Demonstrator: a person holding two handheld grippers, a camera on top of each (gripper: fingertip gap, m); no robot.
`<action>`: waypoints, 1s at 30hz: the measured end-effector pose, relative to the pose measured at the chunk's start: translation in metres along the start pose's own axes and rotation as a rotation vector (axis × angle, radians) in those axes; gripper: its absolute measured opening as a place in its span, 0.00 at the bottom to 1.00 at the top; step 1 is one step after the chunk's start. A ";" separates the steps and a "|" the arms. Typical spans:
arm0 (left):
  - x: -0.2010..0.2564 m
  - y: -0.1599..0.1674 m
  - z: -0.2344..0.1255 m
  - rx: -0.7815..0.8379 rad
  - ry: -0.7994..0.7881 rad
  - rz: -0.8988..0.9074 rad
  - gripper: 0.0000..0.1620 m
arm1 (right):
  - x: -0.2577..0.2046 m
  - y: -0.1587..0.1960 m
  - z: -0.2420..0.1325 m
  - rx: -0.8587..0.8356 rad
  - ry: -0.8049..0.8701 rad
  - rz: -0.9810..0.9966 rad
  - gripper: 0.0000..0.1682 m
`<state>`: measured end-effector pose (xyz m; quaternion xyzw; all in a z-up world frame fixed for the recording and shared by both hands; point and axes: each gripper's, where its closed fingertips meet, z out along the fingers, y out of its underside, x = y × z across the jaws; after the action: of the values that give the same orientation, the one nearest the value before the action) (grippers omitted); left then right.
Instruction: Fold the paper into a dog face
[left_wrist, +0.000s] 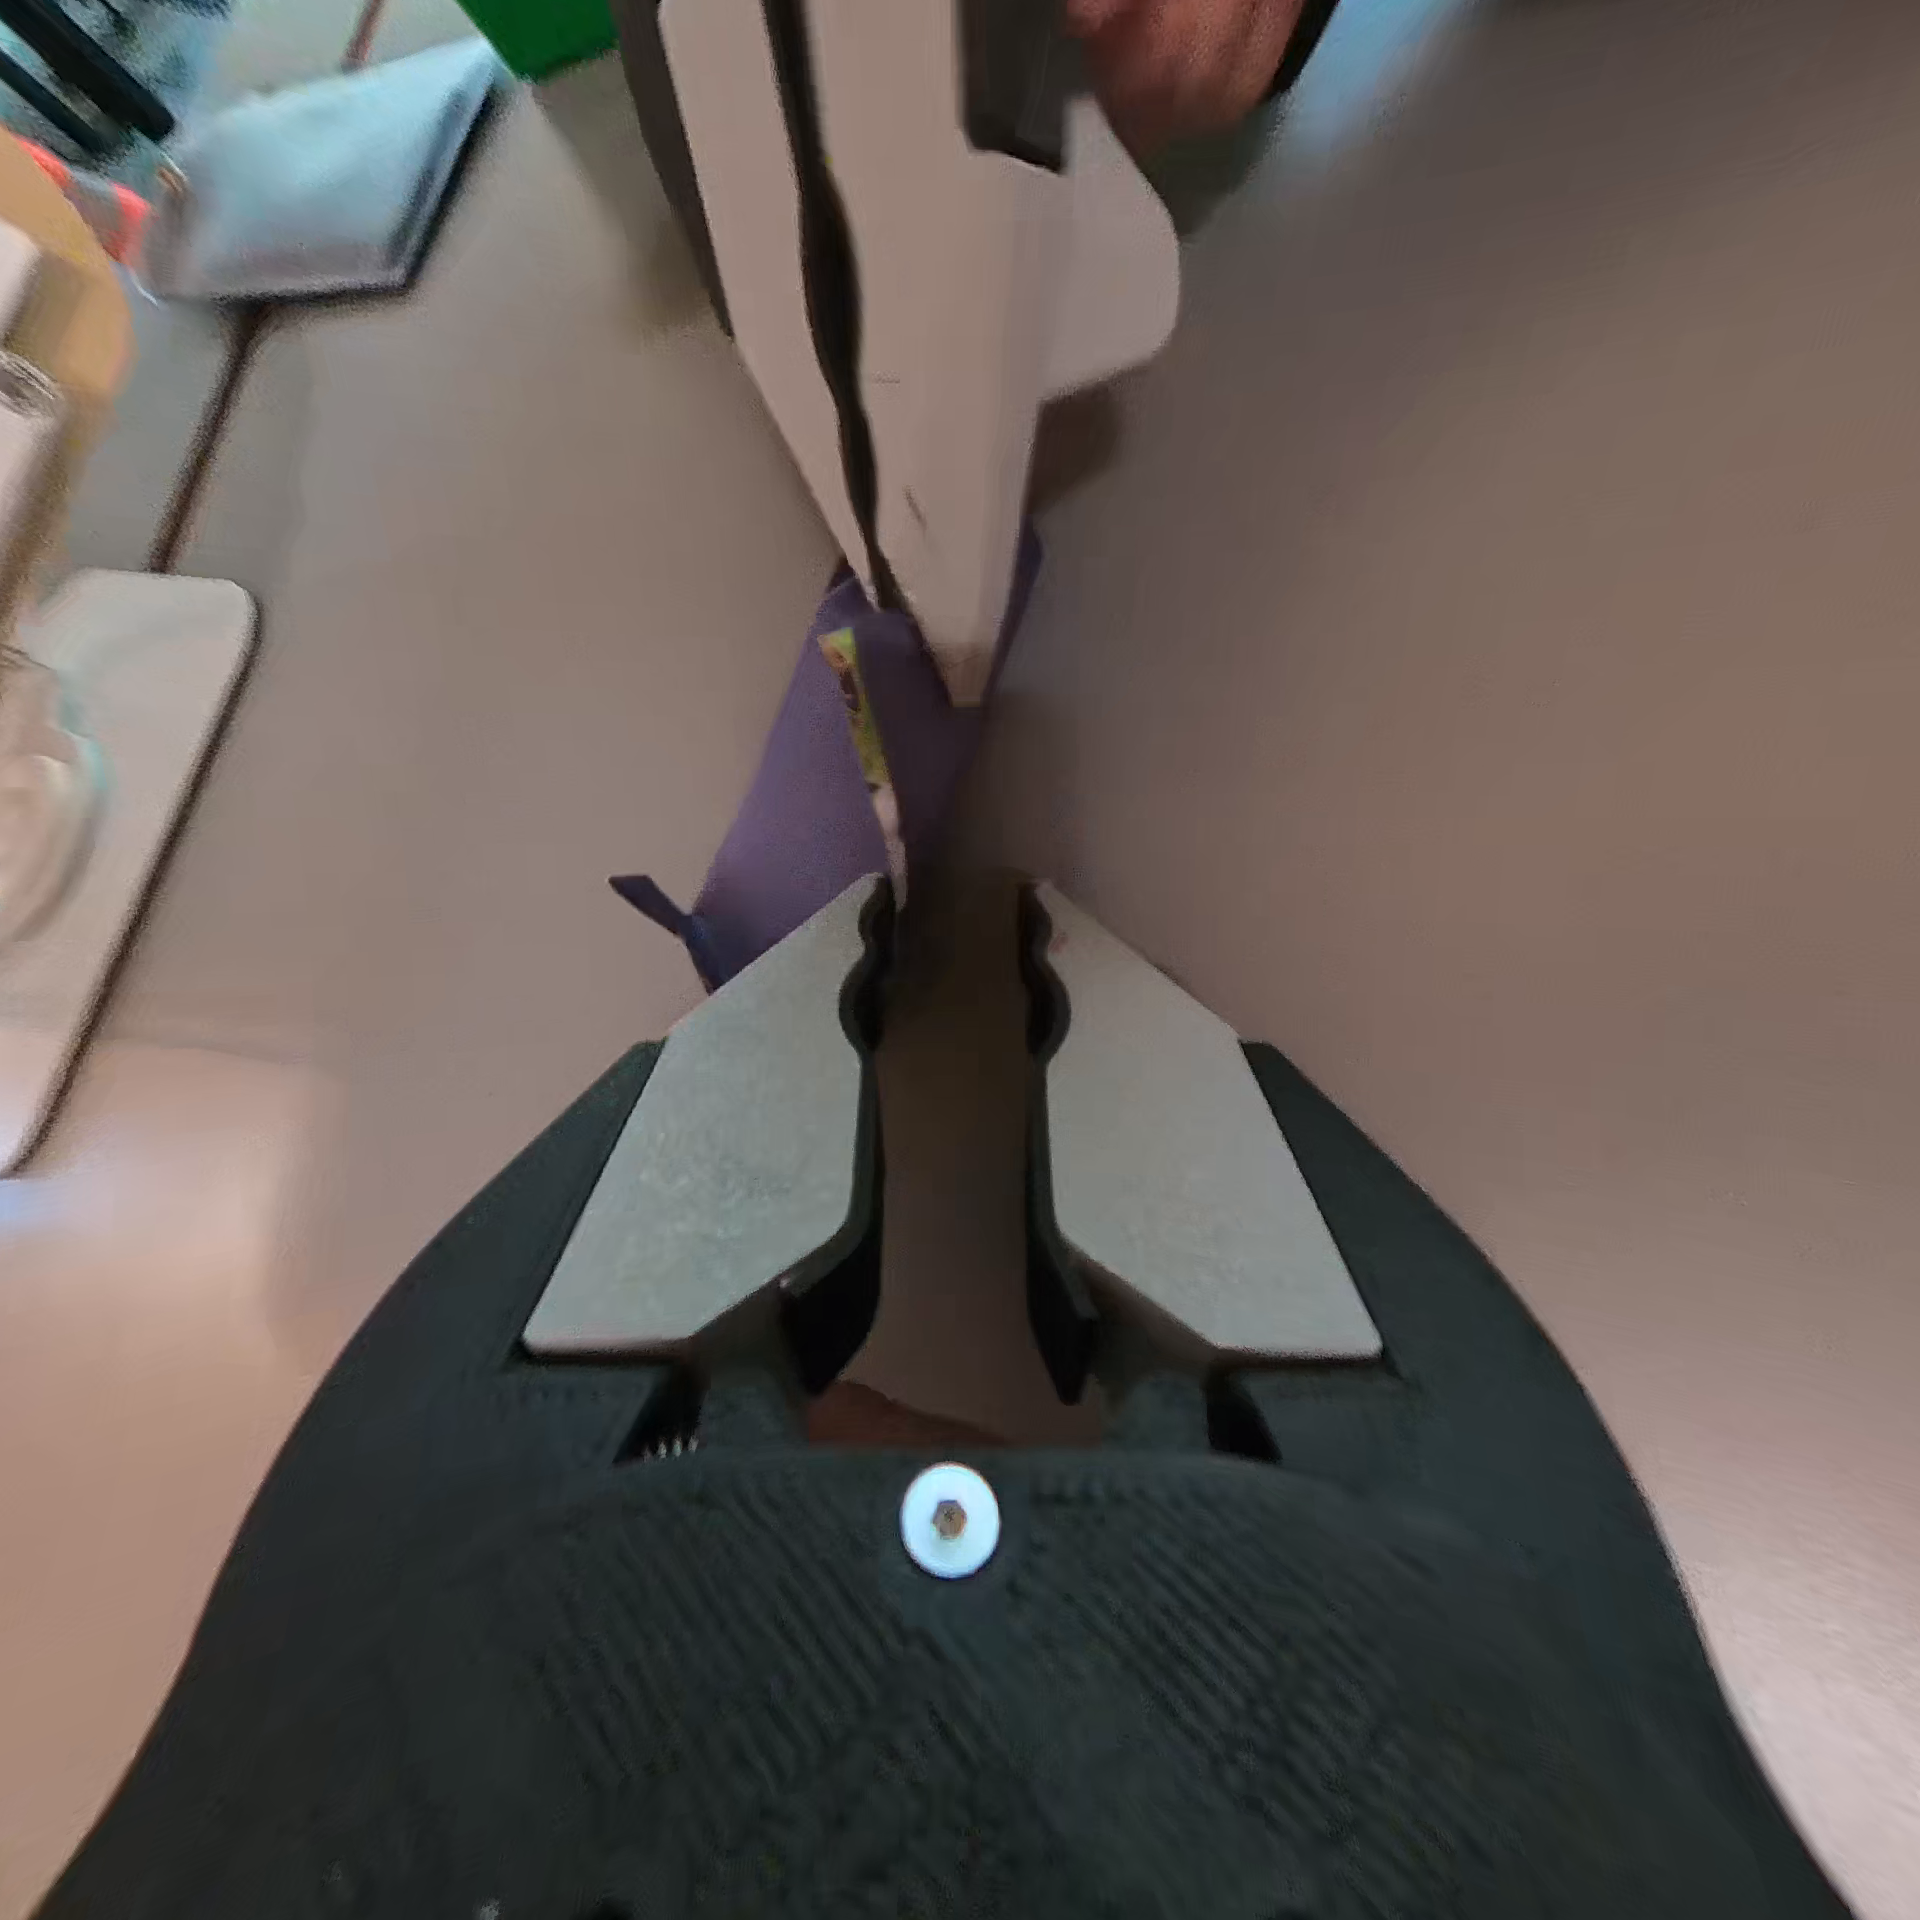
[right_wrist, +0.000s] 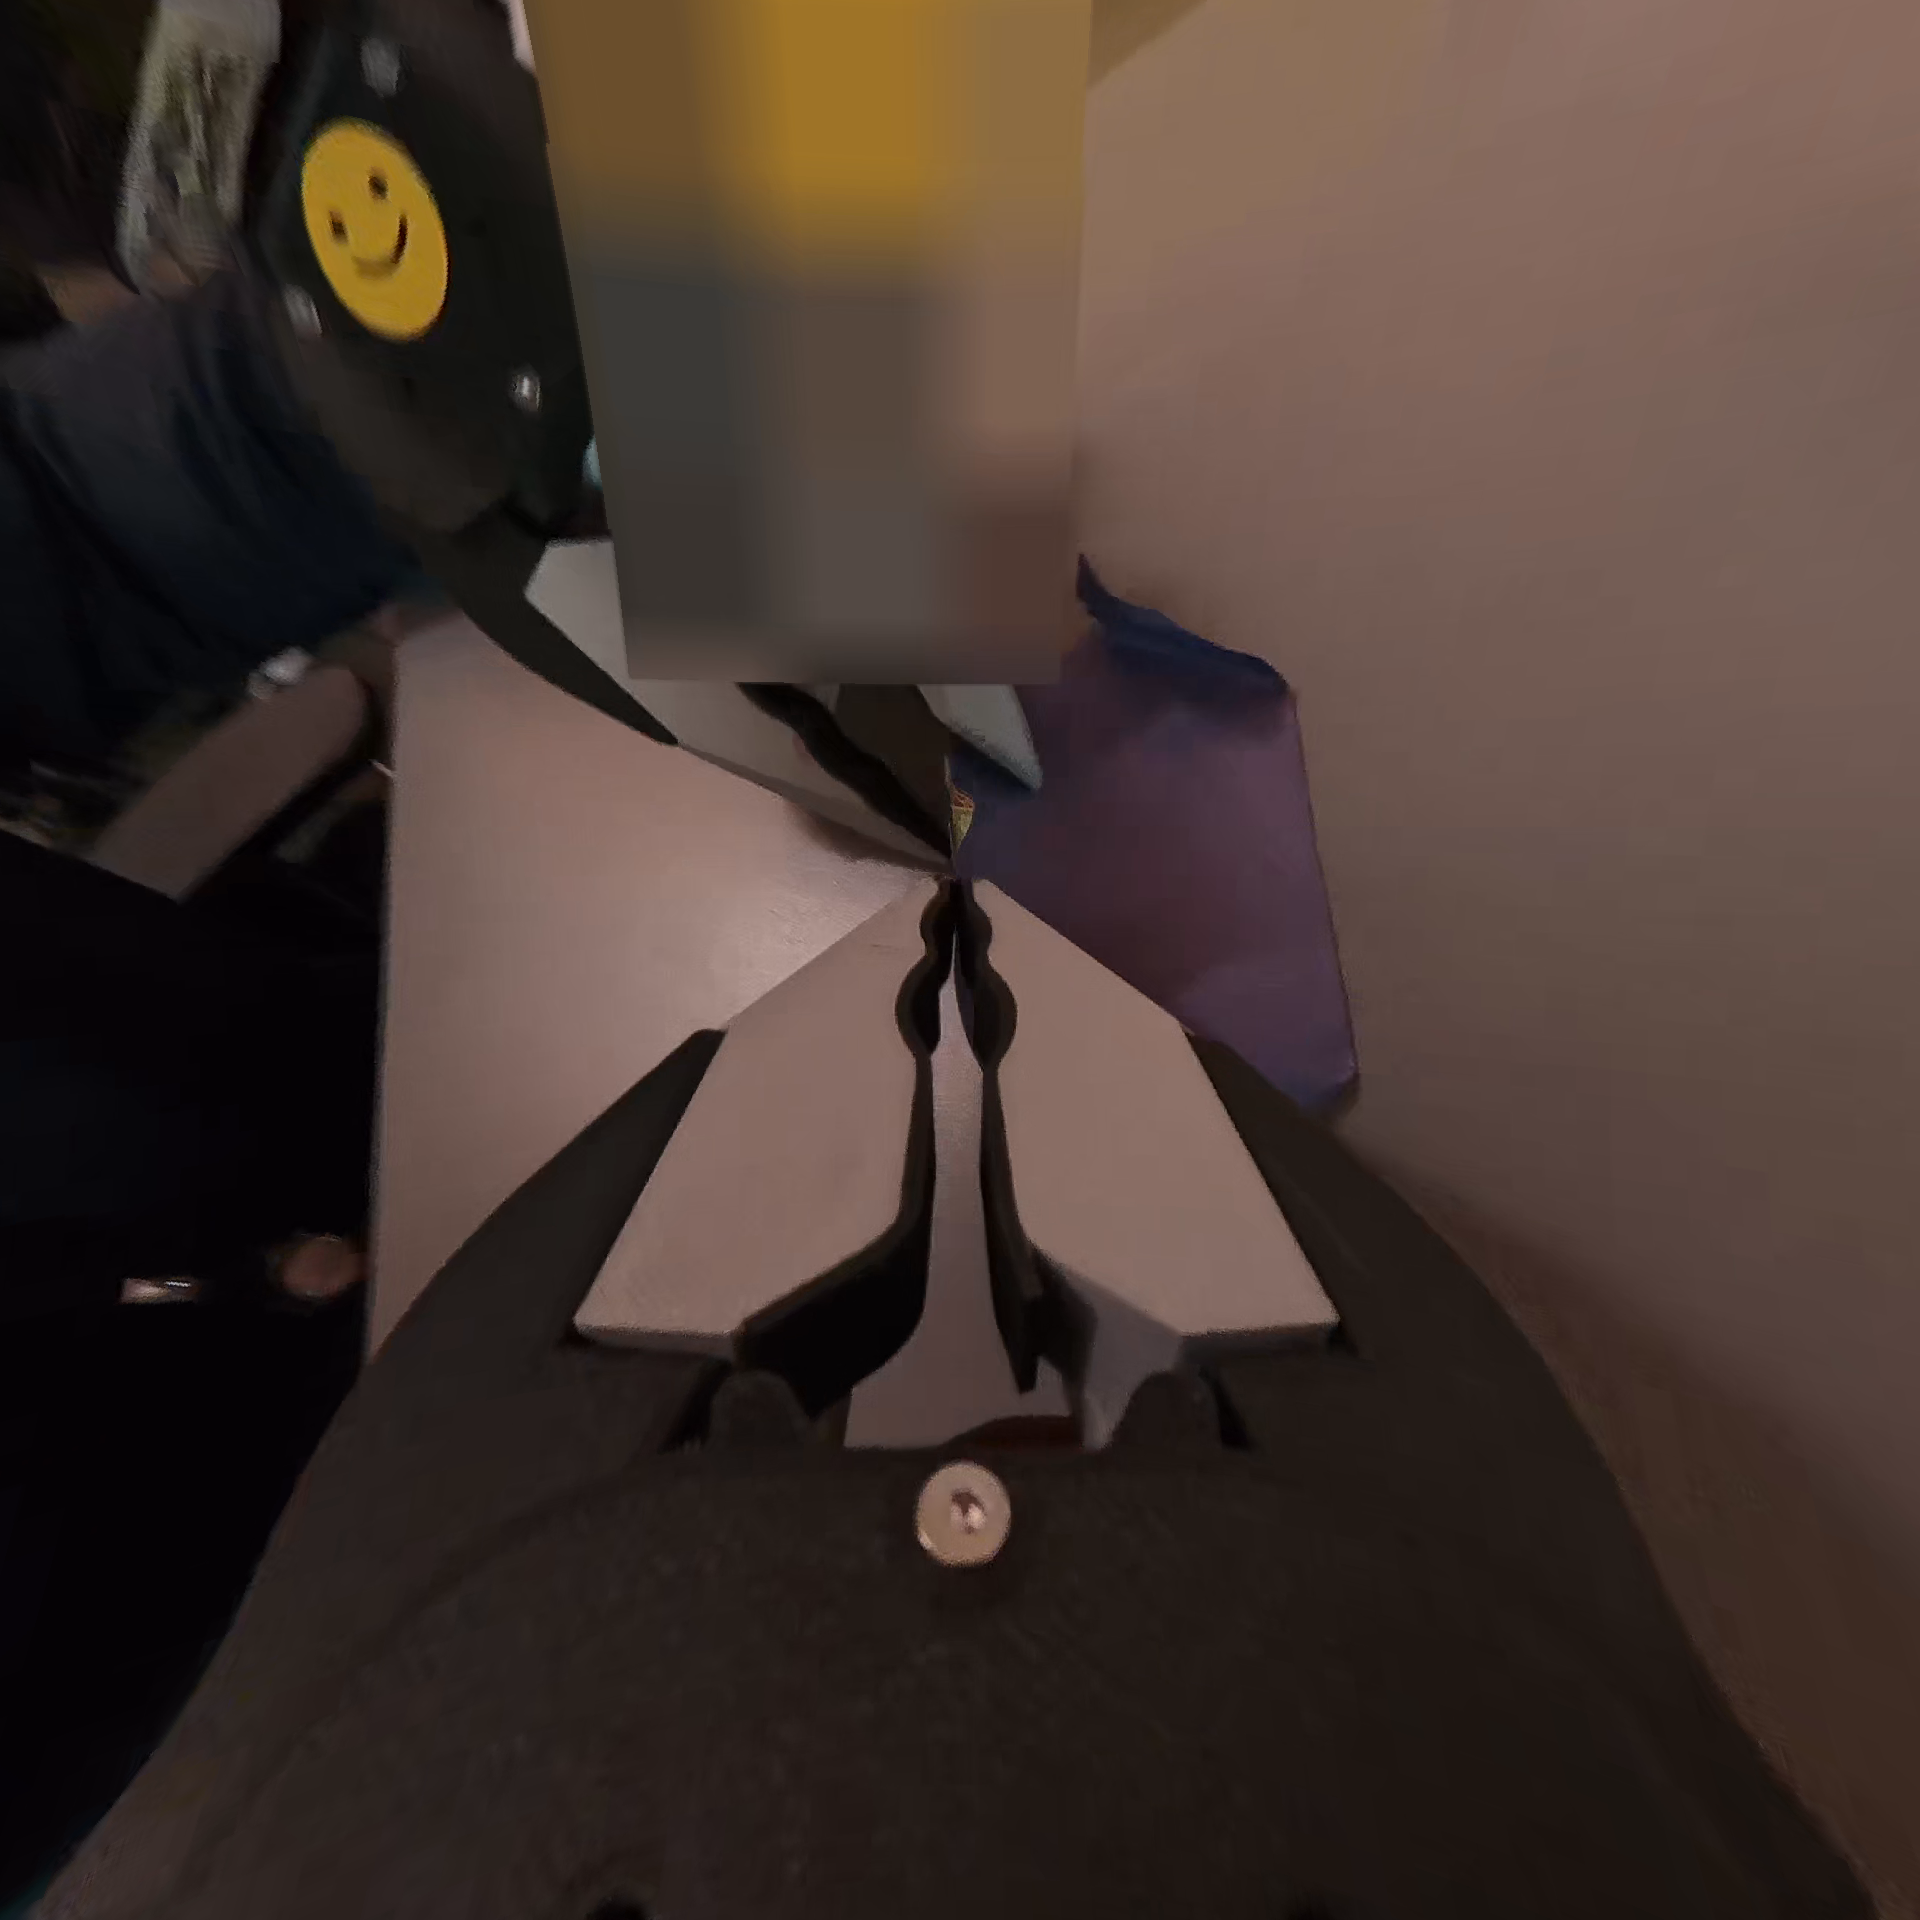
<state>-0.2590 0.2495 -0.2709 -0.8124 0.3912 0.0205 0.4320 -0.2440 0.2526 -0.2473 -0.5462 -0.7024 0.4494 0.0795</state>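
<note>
The purple paper (left_wrist: 800, 821) is partly folded and stands up off the beige table (left_wrist: 1455, 831), with a printed inner side showing along one edge. My left gripper (left_wrist: 958, 896) is open by a narrow gap, and its left fingertip (left_wrist: 868, 904) is at the paper's near edge. The right gripper (left_wrist: 961, 675) reaches in from the top, shut on the paper's far part. In the right wrist view, my right gripper (right_wrist: 951, 891) has its tips pressed together at the edge of the purple paper (right_wrist: 1164, 894). The left gripper (right_wrist: 894, 790), with a yellow smiley sticker (right_wrist: 374, 231), comes in from the upper left.
A grey pouch (left_wrist: 312, 197), a white tray (left_wrist: 135, 717) and a glass jar (left_wrist: 42, 790) lie at the left. A hand (left_wrist: 1174, 62) holds the right gripper. The table's edge (right_wrist: 387, 935) runs down the left of the right wrist view, with a person's dark clothing (right_wrist: 177, 499) beyond it.
</note>
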 end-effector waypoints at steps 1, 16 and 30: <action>-0.001 -0.001 -0.002 0.008 -0.039 0.051 0.14 | -0.001 -0.002 -0.002 0.016 -0.035 0.048 0.00; 0.001 -0.016 -0.009 0.087 -0.052 -0.001 0.08 | -0.011 0.007 -0.001 -0.045 -0.222 0.341 0.00; 0.021 -0.032 -0.007 0.083 -0.252 0.549 0.01 | -0.003 0.008 -0.002 -0.043 -0.223 0.520 0.00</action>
<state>-0.2258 0.2420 -0.2520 -0.6491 0.5399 0.2210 0.4881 -0.2362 0.2506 -0.2507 -0.6567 -0.5527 0.4969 -0.1279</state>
